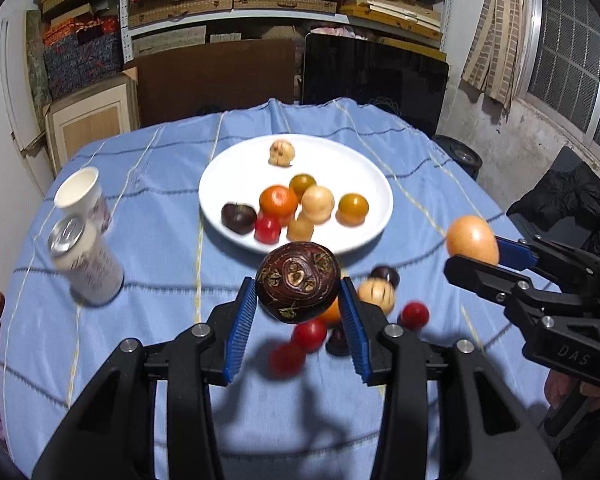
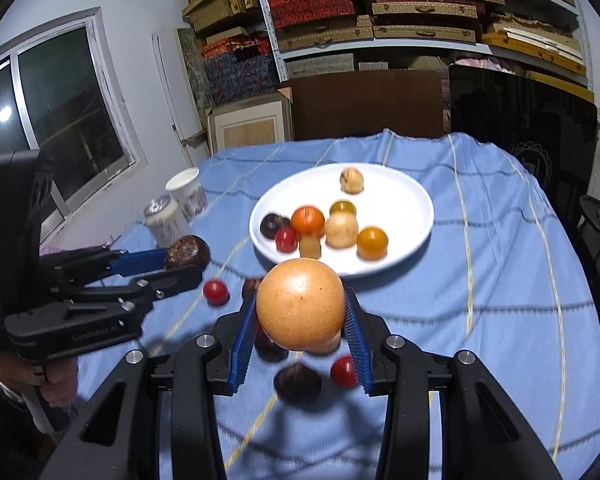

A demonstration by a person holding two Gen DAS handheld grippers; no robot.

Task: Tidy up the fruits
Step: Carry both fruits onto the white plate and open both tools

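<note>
Left gripper (image 1: pixel 298 300): clamped on a dark brown fruit (image 1: pixel 298 282), carried above the blue cloth (image 1: pixel 140 320).
Right gripper (image 2: pixel 300 318): clamped on a round orange fruit (image 2: pixel 300 304), also off the cloth.
Plate (image 1: pixel 364 160): white, straight ahead of and below both grippers, several small fruits clustered on its near half.
Open spot: the far and right-hand parts look bare.
Nearer hand: likely neither; both sit just short of the near rim.
Loose fruits (image 1: pixel 414 315): on the cloth beneath the grippers, not yet plated.

Each black claw (image 1: pixel 298 296) has blue ribbed pads (image 1: pixel 239 330) and silver screws (image 1: pixel 201 330).
</note>
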